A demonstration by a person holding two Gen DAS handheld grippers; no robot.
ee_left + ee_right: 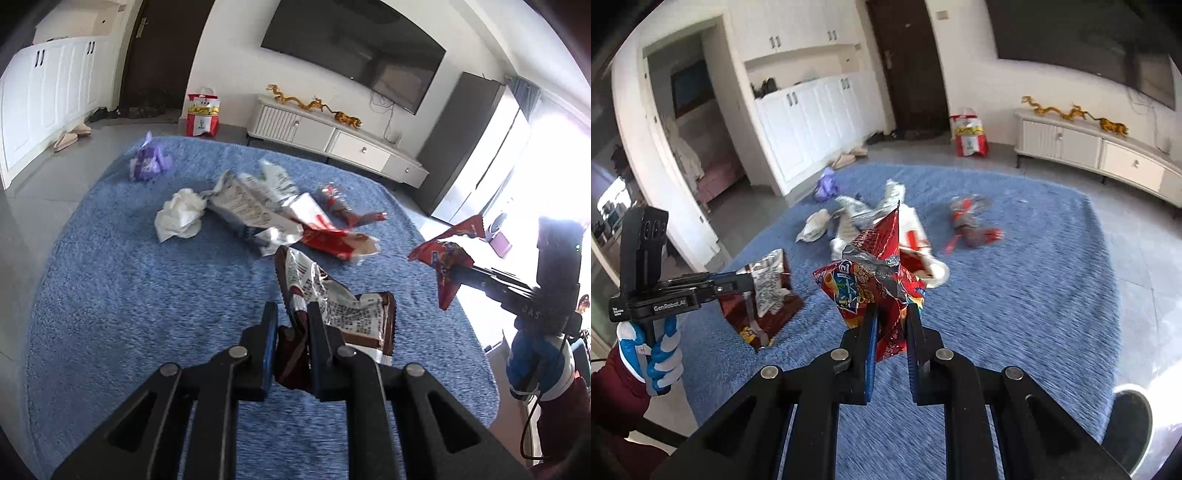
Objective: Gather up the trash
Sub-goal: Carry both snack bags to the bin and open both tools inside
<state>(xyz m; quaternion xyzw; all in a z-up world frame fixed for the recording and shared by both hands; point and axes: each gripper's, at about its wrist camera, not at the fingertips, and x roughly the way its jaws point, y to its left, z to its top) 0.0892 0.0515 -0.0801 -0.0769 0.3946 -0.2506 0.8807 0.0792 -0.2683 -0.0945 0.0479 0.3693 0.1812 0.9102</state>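
Observation:
My left gripper [291,314] is shut on a brown and silver snack wrapper [332,295] and holds it over the blue rug [147,295]; the wrapper also shows in the right wrist view [764,295]. My right gripper [892,314] is shut on a red chip bag [875,273], lifted above the rug; the bag shows at the right of the left wrist view [447,254]. More trash lies on the rug: a white crumpled tissue [179,218], a silver wrapper [247,218], a red and white wrapper [332,236], a red twisted wrapper [347,210] and a purple wrapper [147,162].
A white TV cabinet [351,140] stands beyond the rug under a wall TV [354,48]. A red and white paper bag [201,114] sits on the floor by the dark door. White cupboards [48,92] line the left wall. A dark round object [1130,417] is at the rug's right edge.

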